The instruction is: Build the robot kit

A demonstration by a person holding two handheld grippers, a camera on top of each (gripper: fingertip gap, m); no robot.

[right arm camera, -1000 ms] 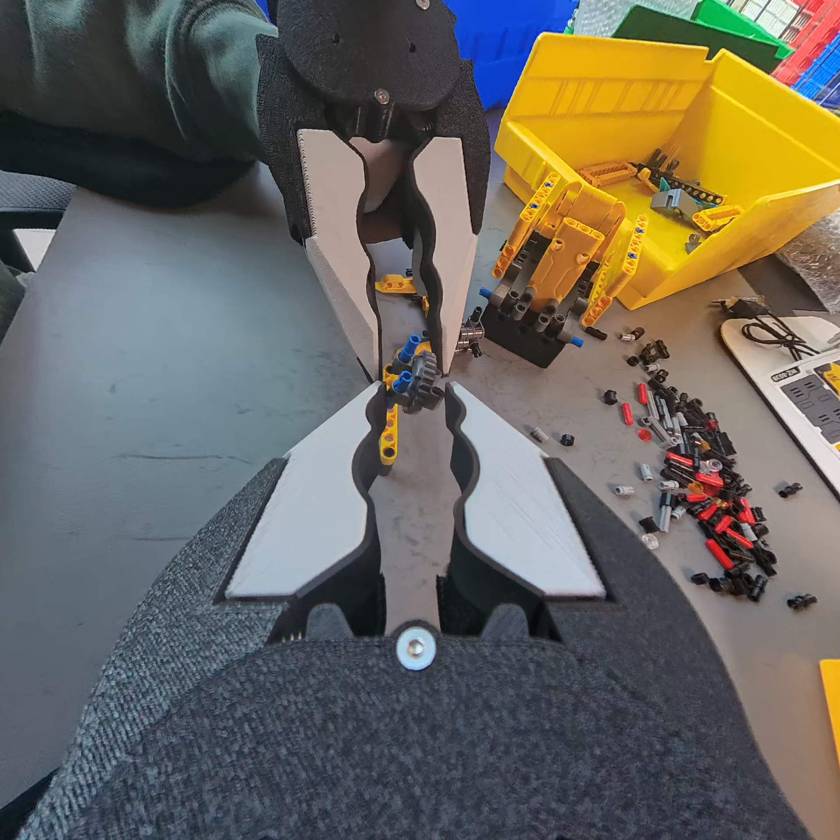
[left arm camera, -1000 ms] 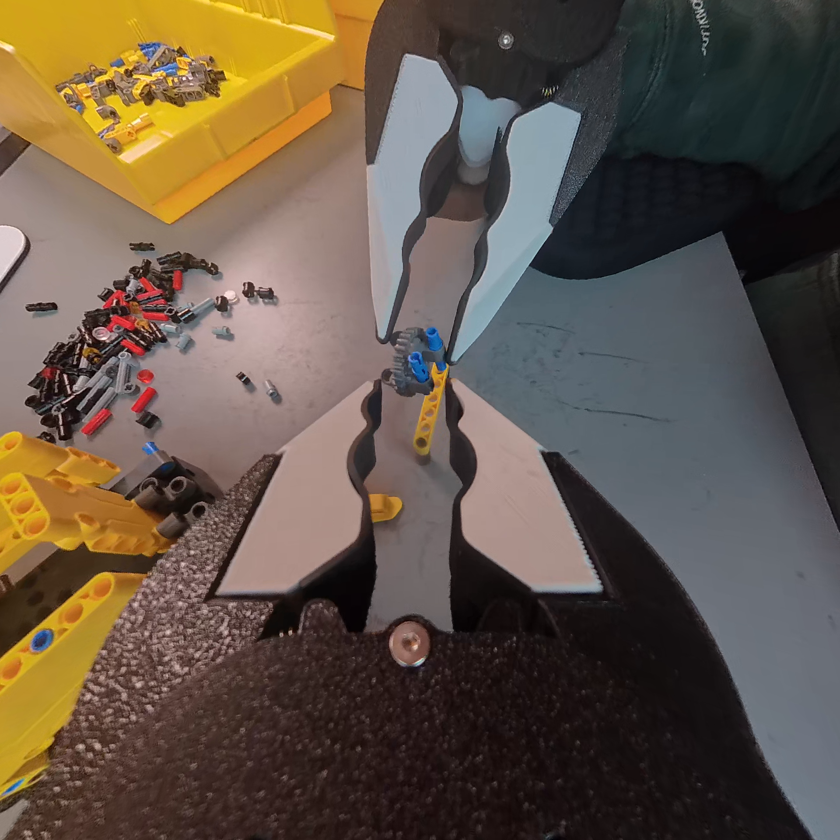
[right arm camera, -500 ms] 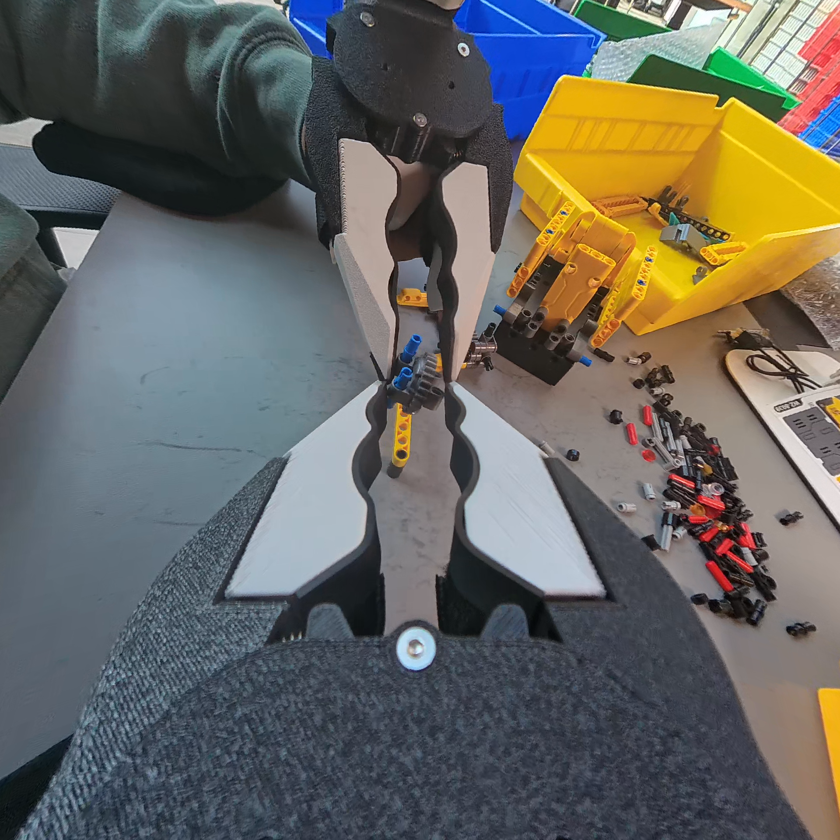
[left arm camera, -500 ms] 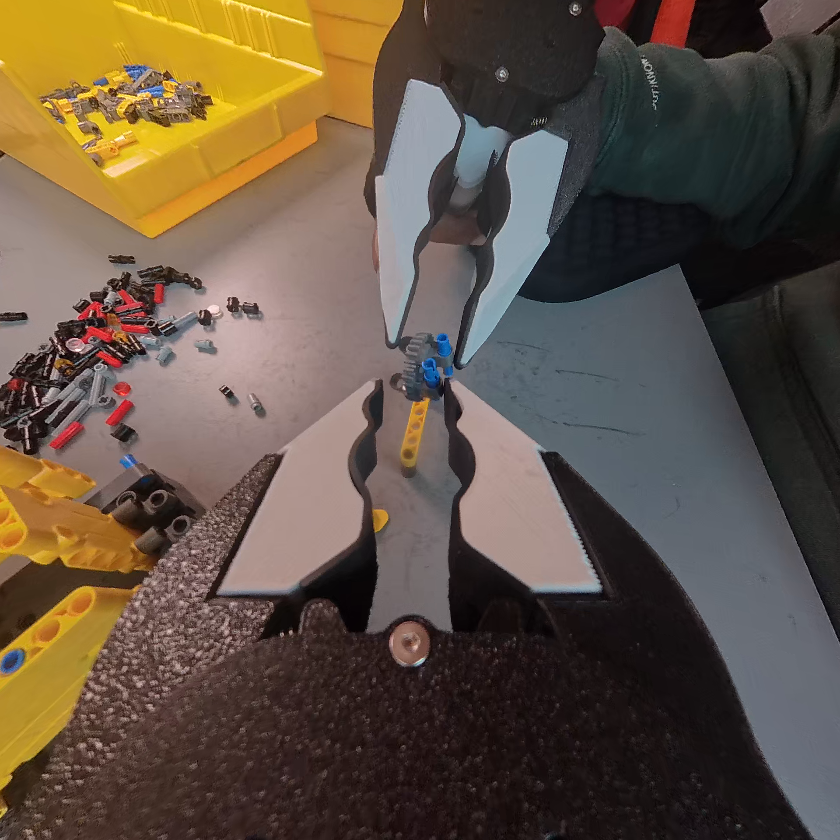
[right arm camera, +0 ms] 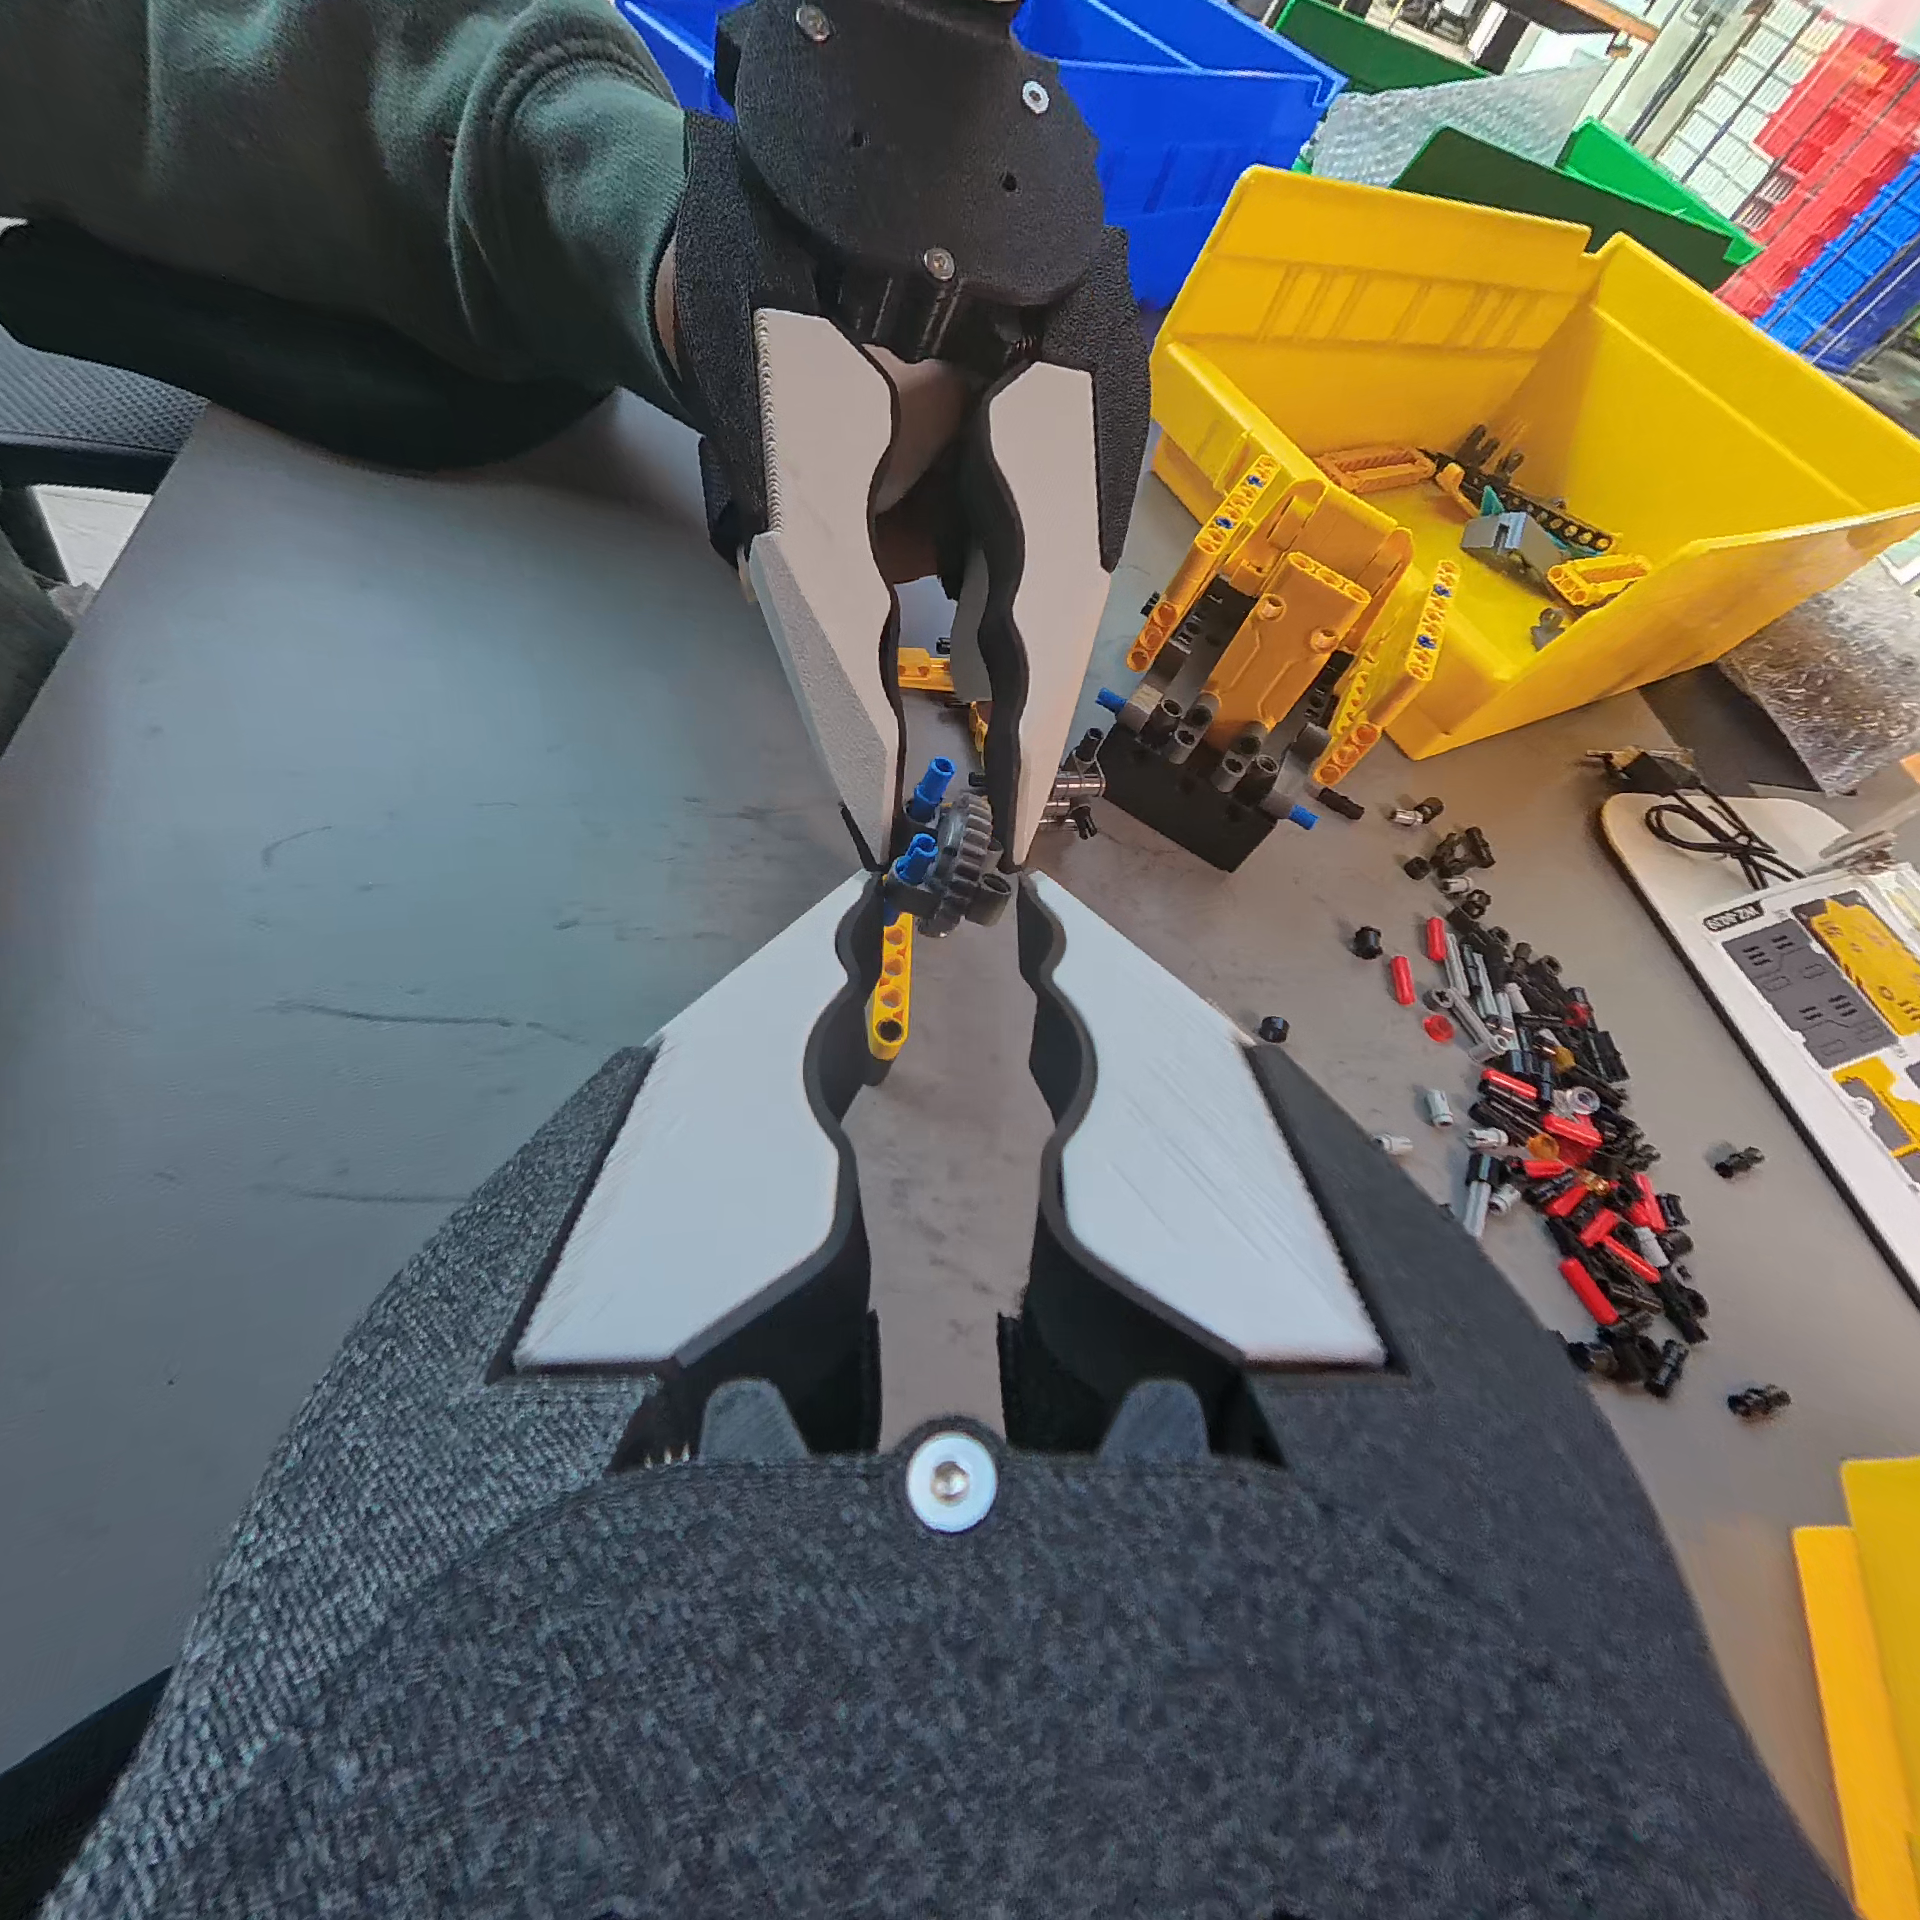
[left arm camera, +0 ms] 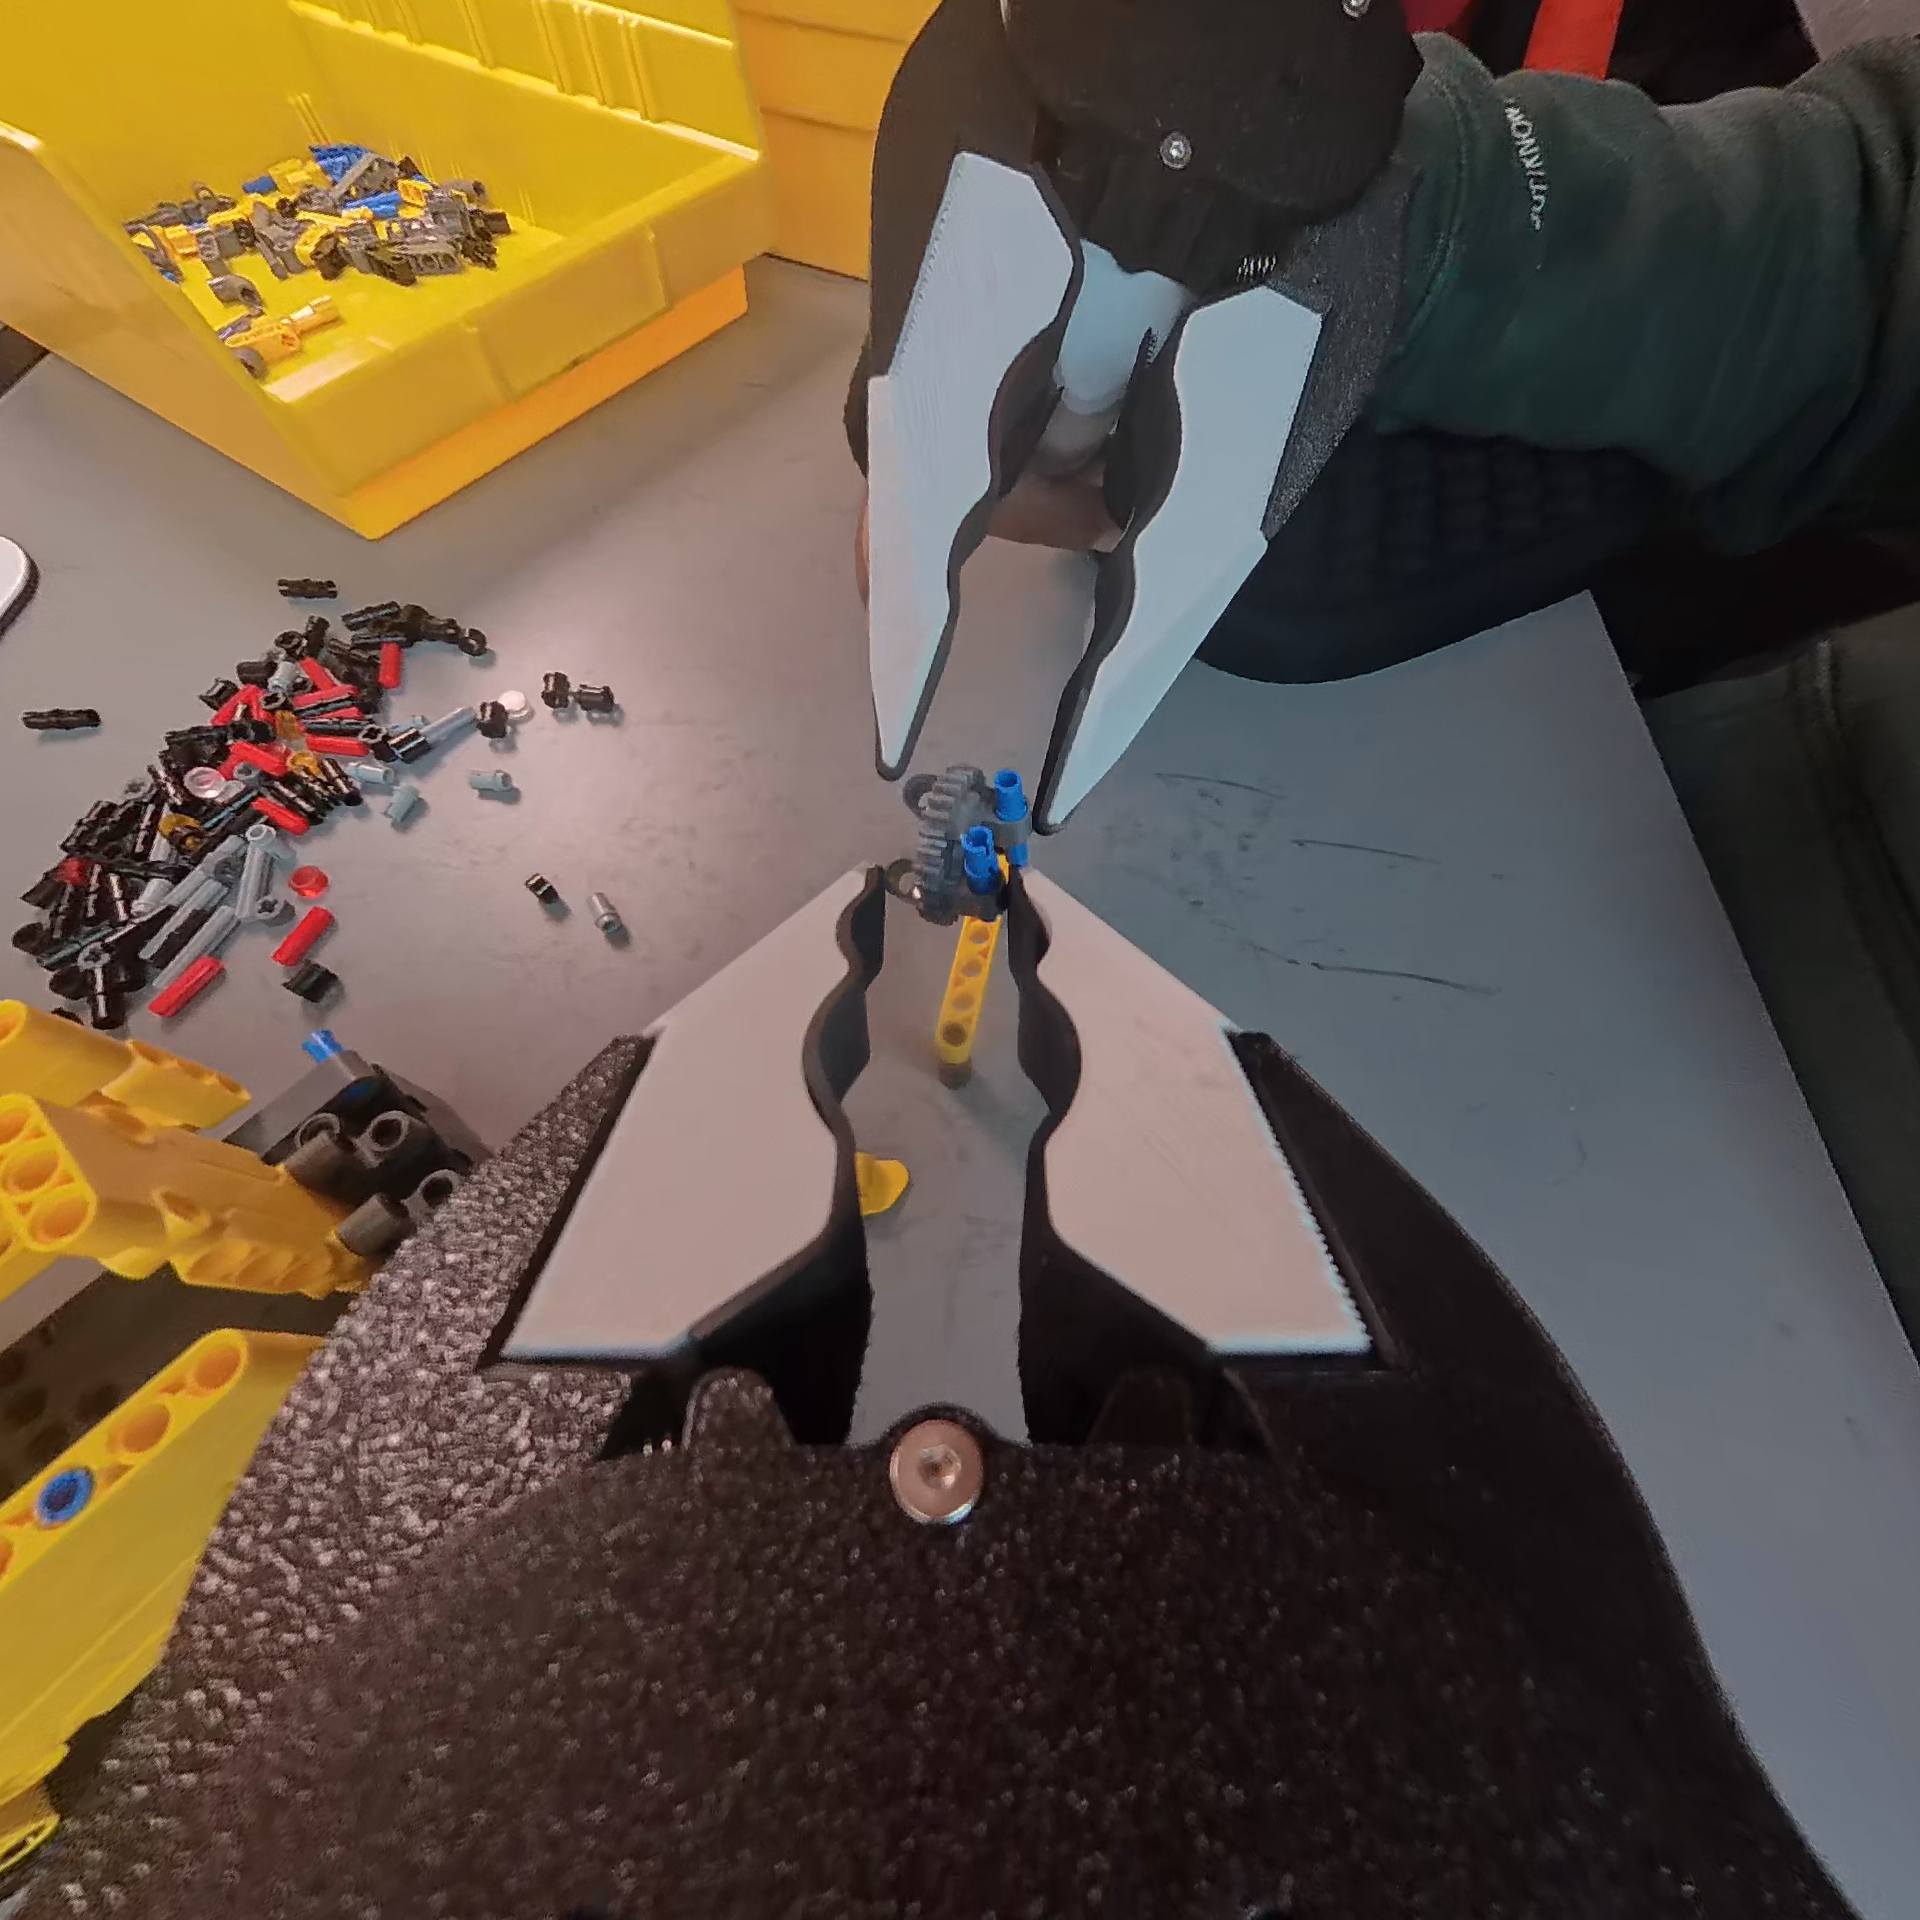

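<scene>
A small assembly, a dark grey gear (left arm camera: 943,844) with blue pins (left arm camera: 1004,792) on a yellow holed beam (left arm camera: 966,977), hangs above the grey table (left arm camera: 1455,1091). My left gripper (left arm camera: 945,883) is shut on its lower part, with the beam pointing down between the fingers. My right gripper (left arm camera: 971,798) comes from the far side, tip to tip, and is shut on the gear and pins. In the right wrist view the right gripper (right arm camera: 945,883) meets the left gripper (right arm camera: 948,854) on the gear (right arm camera: 966,844), with the beam (right arm camera: 891,982) at the left.
A pile of small red, black and grey pins (left arm camera: 208,810) lies left, also seen in the right wrist view (right arm camera: 1558,1122). A yellow-black model (right arm camera: 1268,665) stands by a yellow bin (right arm camera: 1662,343). Another yellow bin (left arm camera: 499,343) holds parts. An instruction sheet (right arm camera: 1829,997) lies far right. Green sleeves (left arm camera: 1662,260) reach in. Both grippers' tips are close together, under 4 cm apart.
Both grippers stay shut on the assembly. They have shifted together slightly and the yellow beam now hangs more upright. The views have tilted, showing more of the bins and sleeves.
</scene>
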